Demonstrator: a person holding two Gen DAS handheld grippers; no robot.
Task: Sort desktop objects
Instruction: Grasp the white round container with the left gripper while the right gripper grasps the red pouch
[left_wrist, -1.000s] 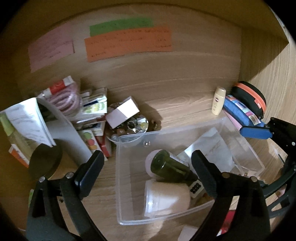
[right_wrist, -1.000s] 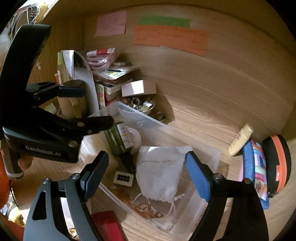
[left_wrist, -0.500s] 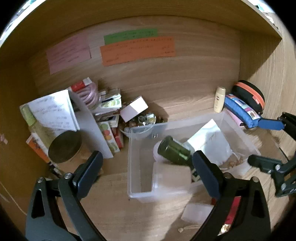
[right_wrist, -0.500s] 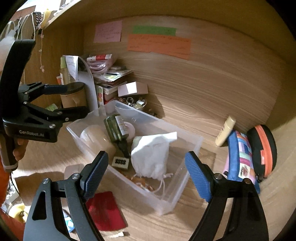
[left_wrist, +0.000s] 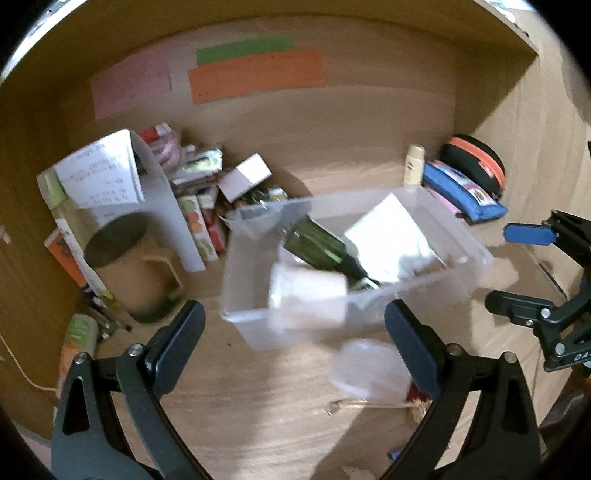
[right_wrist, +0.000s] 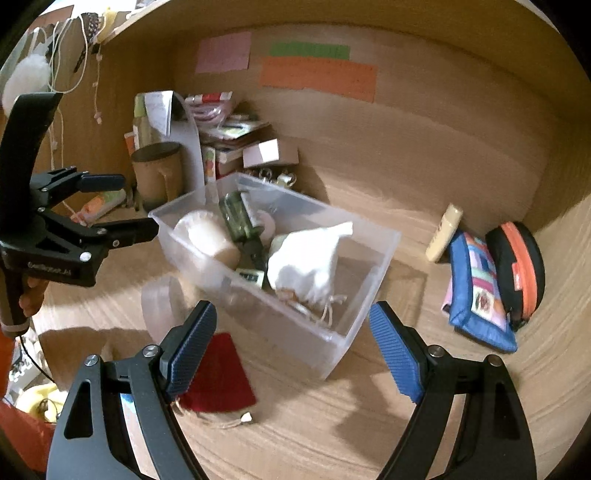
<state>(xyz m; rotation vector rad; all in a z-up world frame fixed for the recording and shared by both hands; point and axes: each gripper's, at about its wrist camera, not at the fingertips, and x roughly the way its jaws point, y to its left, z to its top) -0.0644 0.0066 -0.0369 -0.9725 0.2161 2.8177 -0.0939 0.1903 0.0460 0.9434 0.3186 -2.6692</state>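
A clear plastic bin (left_wrist: 469, 243) (right_wrist: 380, 258) sits mid-desk. Inside lie a dark green bottle (left_wrist: 317, 245) (right_wrist: 236, 218), a white cloth pouch (left_wrist: 388, 236) (right_wrist: 306, 262) and a pale cup (left_wrist: 306, 299) (right_wrist: 207, 236). My left gripper (left_wrist: 293, 339) hangs open in front of the bin with nothing between its fingers; the right wrist view shows it left of the bin (right_wrist: 122, 205). My right gripper (right_wrist: 291, 350) stands open and empty near the bin's front corner; its blue fingers (left_wrist: 524, 234) show at the right edge of the left view.
A red pouch (right_wrist: 218, 373) and a clear lid (left_wrist: 369, 365) lie on the desk before the bin. Books, boxes and a brown mug (left_wrist: 125, 266) crowd the back left. A blue pencil case (right_wrist: 476, 291), an orange-trimmed black case (right_wrist: 517, 266) and a small cream bottle (right_wrist: 443, 232) lie at right.
Both grippers have drawn back from the bin, which now looks smaller and farther. More desk, the red pouch and the clear lid have come into view. Both stayed open.
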